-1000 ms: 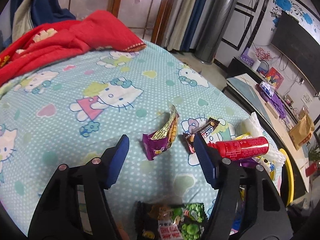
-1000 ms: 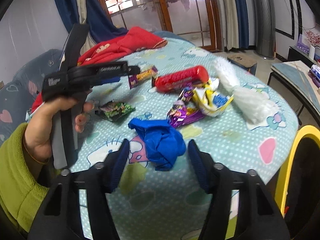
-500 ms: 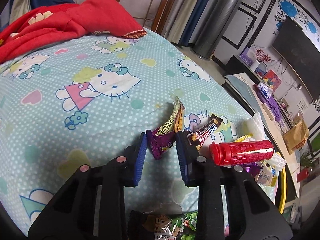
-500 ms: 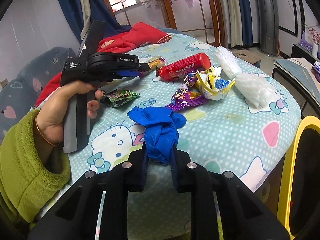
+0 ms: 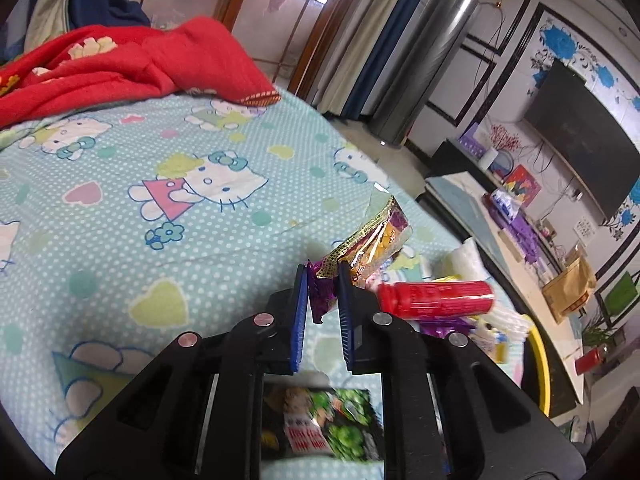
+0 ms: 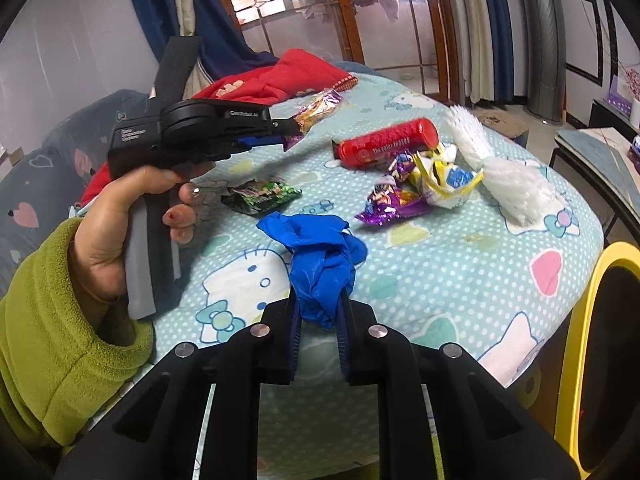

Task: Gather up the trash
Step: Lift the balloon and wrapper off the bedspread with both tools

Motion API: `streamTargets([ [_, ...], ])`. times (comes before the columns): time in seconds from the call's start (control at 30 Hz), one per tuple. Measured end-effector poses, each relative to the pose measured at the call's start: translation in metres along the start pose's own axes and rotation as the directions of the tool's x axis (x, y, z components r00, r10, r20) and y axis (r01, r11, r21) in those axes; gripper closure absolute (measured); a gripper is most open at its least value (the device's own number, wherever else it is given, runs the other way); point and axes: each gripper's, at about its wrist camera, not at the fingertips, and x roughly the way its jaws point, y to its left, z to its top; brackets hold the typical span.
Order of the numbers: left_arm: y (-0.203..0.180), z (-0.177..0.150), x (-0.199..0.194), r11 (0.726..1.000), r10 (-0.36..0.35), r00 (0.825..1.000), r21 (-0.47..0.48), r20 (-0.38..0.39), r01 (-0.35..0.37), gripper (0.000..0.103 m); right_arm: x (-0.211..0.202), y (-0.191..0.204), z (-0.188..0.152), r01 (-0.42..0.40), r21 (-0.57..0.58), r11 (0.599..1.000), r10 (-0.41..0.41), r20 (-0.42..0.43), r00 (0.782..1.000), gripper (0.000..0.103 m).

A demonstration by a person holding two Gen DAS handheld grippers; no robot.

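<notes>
The left gripper (image 5: 323, 280) has just been closing and now pinches the purple end of a snack wrapper (image 5: 372, 240); the wrapper's gold and purple body sticks out beyond the fingertips, lifted off the sheet. The right gripper (image 6: 318, 304) has also just been closing and clamps a crumpled blue glove (image 6: 320, 256), which bulges out ahead of its fingers.

A yellow-rimmed bin (image 6: 588, 320) stands to the right of the right fingers, below the bed's edge; its inside is dark and what it holds cannot be told.

Beyond the right fingers, more trash lies on the sheet (image 6: 420, 280): a green packet (image 6: 262, 196) ahead and left, a purple wrapper (image 6: 390, 204) and a yellow-and-white wrapper (image 6: 444, 178) ahead and right, a red tube (image 6: 386, 142) further out, and a white foam net (image 6: 504, 176) far right. In the left view the green packet shows beneath the fingers.

The sheet is light blue with white dots and cartoon cats. A red blanket (image 5: 120, 64) is bunched at the far side. A hand (image 6: 132, 216) in a green sleeve holds the left gripper. Curtains, a window, a tall metal cylinder and a wall-mounted TV (image 5: 580, 136) fill the room behind.
</notes>
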Motion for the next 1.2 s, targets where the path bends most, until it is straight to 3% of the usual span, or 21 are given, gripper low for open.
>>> streamTargets([
  [0.5, -0.036, -0.002, -0.062, 0.994, -0.027, 0.992, 0.112, 0.127, 0.012, 0.094, -0.032, -0.013, 0.017, 0.07, -0.004, 0.998, -0.069, 0.093, 0.993, 0.088],
  [1.2, -0.08, -0.013, -0.089, 0.976, -0.107, 0.982, 0.206, 0.155, 0.073, 0.094, -0.07, -0.042, 0.023, 0.136, 0.057, 0.989, -0.143, 0.159, 0.977, 0.088],
])
